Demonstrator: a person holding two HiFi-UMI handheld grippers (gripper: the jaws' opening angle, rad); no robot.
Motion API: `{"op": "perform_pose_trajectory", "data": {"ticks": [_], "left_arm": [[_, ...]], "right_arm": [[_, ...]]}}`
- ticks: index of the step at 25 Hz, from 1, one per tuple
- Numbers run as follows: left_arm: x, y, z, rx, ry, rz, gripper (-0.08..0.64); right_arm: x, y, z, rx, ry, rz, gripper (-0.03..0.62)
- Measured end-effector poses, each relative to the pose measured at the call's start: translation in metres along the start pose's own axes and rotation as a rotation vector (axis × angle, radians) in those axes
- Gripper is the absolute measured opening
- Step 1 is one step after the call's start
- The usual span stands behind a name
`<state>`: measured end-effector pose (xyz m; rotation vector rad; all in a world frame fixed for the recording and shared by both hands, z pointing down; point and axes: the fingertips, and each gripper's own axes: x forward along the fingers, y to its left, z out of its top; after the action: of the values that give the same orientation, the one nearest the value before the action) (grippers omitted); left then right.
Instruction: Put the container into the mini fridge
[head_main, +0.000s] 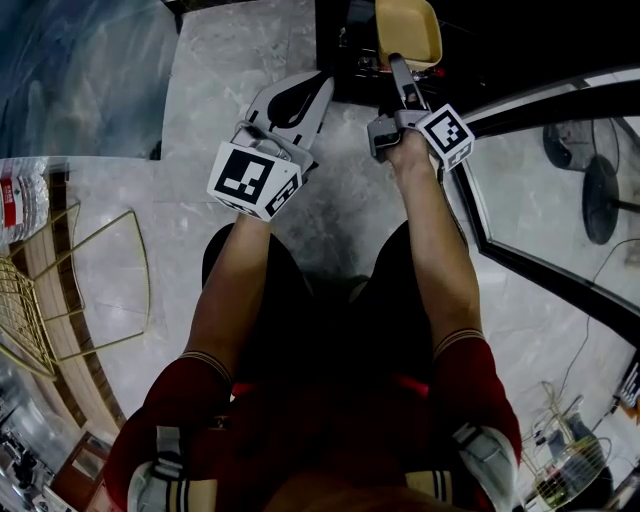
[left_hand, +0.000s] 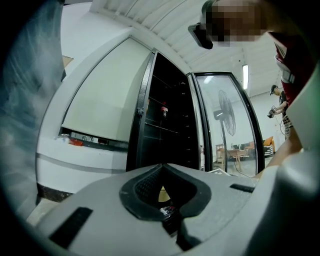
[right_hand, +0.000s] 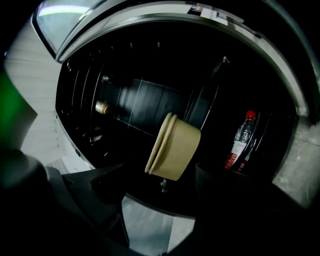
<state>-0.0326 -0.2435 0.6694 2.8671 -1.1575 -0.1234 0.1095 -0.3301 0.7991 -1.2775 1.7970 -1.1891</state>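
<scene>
Beige round container (right_hand: 175, 147) (tipped sideways).

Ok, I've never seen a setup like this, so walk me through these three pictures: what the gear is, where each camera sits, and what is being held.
There is no robot here. A person holds a hand-held gripper in each hand, each carrying a marker cube. The head view looks steeply down from the person's head onto a marble floor. The other two pictures come from cameras riding on the grippers. The left hand-held gripper has its jaws together and holds nothing; its view shows the open mini fridge and its glass door. The right hand-held gripper has its jaws wide apart. Beyond them a tan container sits inside the fridge, not gripped, with a water bottle to its right.
</scene>
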Motion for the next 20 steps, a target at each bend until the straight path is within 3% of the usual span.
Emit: {"op": "perform_pose_trajectory", "data": {"ticks": [6, 14, 18, 20], "left_arm": [[-0.002, 0.003, 0.000, -0.011, 0.003, 0.007, 0.006], [-0.001, 0.004, 0.000, -0.028, 0.008, 0.022, 0.006], [0.001, 0.005, 0.000, -0.029, 0.011, 0.023, 0.006], [0.002, 0.004, -0.001, -0.027, 0.014, 0.020, 0.006]], "right_arm": [[-0.015, 0.012, -0.004, -0.092, 0.069, 0.021, 0.367], [-0.035, 0.056, -0.013, -0.279, 0.140, 0.119, 0.355], [-0.041, 0.083, -0.014, -0.466, 0.146, 0.163, 0.192], [-0.042, 0.097, -0.018, -0.573, 0.154, 0.193, 0.144]]}}
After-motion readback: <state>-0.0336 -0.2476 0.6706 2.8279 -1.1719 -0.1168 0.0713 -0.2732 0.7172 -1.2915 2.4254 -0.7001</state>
